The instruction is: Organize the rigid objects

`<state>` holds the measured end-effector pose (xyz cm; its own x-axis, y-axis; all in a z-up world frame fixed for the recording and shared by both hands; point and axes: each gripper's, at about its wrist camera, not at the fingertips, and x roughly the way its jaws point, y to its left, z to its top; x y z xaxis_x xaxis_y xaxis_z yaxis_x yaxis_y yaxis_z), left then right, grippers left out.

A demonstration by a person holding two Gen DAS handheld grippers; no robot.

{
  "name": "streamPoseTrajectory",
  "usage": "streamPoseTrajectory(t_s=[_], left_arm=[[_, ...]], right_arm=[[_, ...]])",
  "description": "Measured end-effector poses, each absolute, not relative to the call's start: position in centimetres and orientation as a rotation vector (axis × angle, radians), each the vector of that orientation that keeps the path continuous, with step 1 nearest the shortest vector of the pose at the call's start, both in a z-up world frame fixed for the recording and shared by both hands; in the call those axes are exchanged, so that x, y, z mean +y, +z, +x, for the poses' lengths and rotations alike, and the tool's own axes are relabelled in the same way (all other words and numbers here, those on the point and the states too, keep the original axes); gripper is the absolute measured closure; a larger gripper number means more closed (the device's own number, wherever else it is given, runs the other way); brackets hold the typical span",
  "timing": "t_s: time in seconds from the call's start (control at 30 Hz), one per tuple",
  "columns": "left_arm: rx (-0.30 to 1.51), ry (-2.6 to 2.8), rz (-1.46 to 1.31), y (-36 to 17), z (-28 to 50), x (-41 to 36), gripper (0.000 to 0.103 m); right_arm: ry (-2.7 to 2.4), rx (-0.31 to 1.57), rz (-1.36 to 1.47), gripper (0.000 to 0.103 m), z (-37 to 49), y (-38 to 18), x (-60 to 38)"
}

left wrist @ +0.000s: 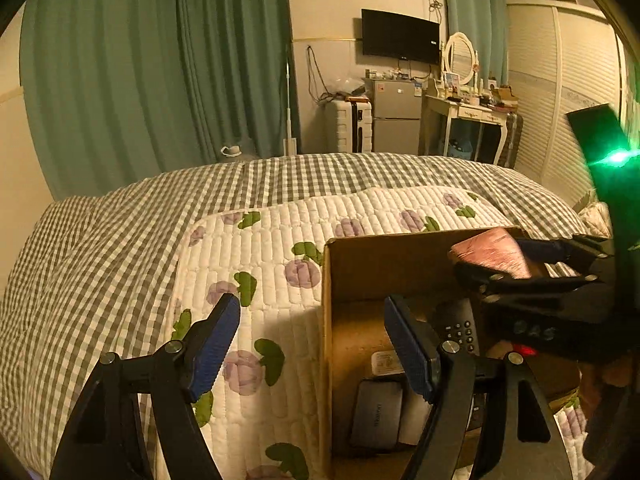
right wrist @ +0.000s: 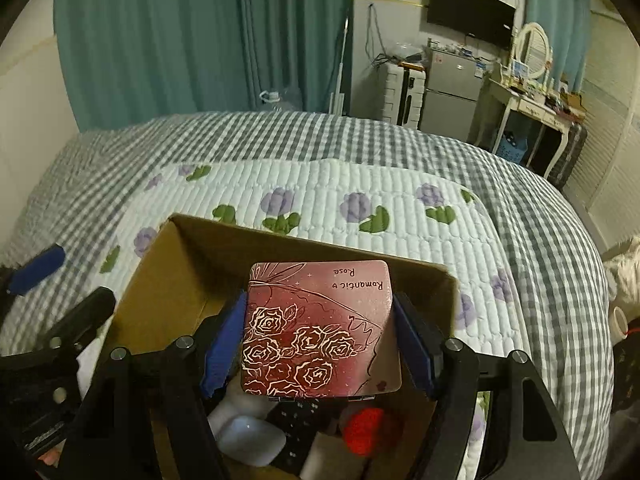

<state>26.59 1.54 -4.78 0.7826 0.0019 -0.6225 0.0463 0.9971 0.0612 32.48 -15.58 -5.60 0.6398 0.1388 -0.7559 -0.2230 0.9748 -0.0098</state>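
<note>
An open cardboard box (right wrist: 160, 292) sits on the bed, also in the left wrist view (left wrist: 384, 264). My right gripper (right wrist: 320, 340) is shut on a pink tin (right wrist: 320, 332) printed with roses and "Romantic Rose", held above the box; the tin shows at the right of the left wrist view (left wrist: 490, 256). Inside the box lie a black remote (left wrist: 460, 330), a grey case (left wrist: 376, 414), a white object (right wrist: 252, 436) and a red item (right wrist: 368, 426). My left gripper (left wrist: 312, 320) is open and empty, straddling the box's left wall.
The box rests on a white floral quilted pad (right wrist: 360, 200) over a grey checked bedspread (left wrist: 100, 248). Beyond the bed are green curtains (left wrist: 160, 60), a small fridge (left wrist: 396, 116), a wall TV (left wrist: 400, 36) and a dressing table (left wrist: 468, 112).
</note>
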Motion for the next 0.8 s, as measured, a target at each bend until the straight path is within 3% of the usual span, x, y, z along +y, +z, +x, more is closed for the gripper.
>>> streamPoseTrajectory(t_s=[0.2,0.23,0.3,0.6,0.67,0.8], left_arm=[[0.660,-0.006,0.058,-4.9,26.0,2.1,0.027],[0.654,-0.001,0.050,-4.6,25.7,2.3,0.027],[0.643,0.001,0.036,-3.7,25.0,2.6,0.027],[0.502,-0.001,0.033,4.8,18.5,1.8,0.026],[0.469,-0.006,0.038,6.5,16.5,1.5,0.021],[0.390,0.005,0.027,9.6,11.8,1.1,0.019]], right_arm=[[0.194,0.888,-0.091,0.031,33.3,-7.2,-14.2],[0.188,0.884,-0.085,0.025,33.2,-7.2,-14.3],[0.169,0.859,-0.078,0.023,32.7,-6.5,-14.7],[0.104,0.682,-0.072,0.023,25.4,3.4,-18.0],[0.094,0.626,-0.067,0.022,22.4,5.9,-18.9],[0.071,0.555,-0.006,0.015,16.2,9.2,-20.8]])
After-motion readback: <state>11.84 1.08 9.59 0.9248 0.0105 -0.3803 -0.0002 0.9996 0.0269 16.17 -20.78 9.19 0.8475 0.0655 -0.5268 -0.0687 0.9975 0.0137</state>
